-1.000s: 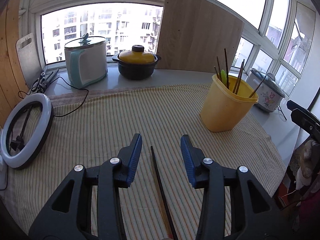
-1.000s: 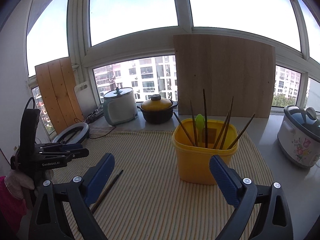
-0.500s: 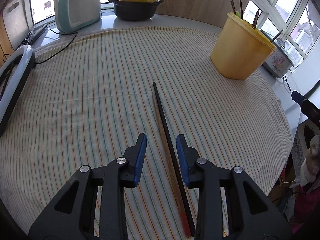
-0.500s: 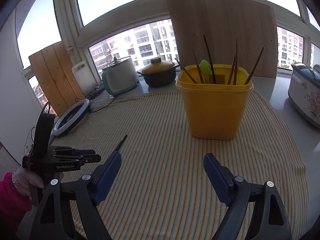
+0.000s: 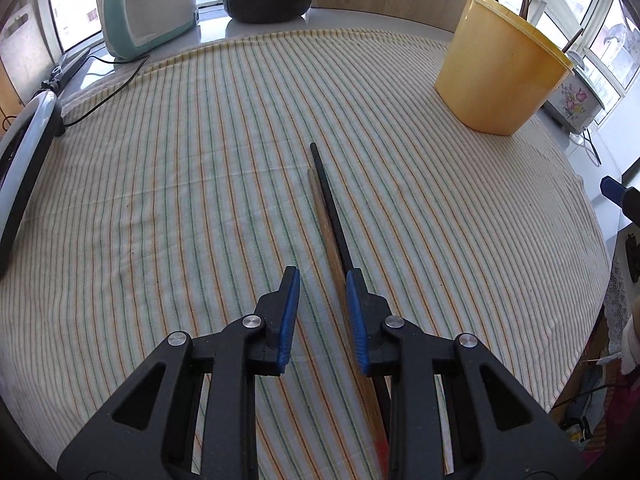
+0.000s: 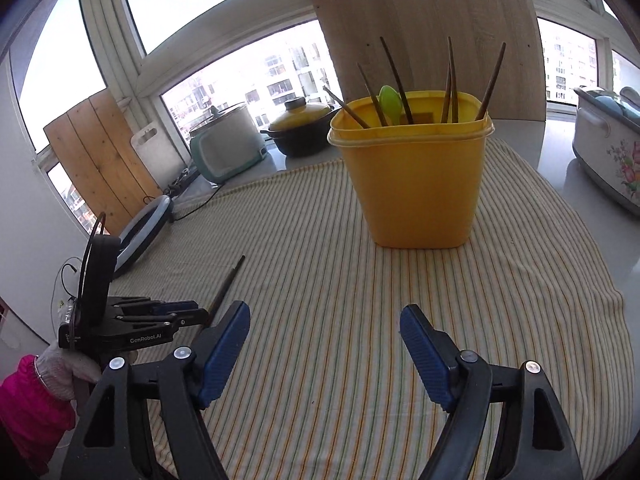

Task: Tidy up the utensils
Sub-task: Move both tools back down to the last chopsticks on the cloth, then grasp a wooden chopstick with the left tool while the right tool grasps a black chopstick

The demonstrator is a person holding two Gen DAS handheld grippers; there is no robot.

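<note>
Left wrist: gripper (image 5: 319, 280) lower, narrower.

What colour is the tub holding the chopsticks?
Yellow: the tub is plain yellow plastic, seen best in the right wrist view.

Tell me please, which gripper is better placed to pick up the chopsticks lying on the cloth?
Probably the left. The left gripper is low over the chopsticks, its jaws have just been closing with them in between, not yet pinched. The right gripper stands wide open over bare cloth, facing the yellow container.
</note>
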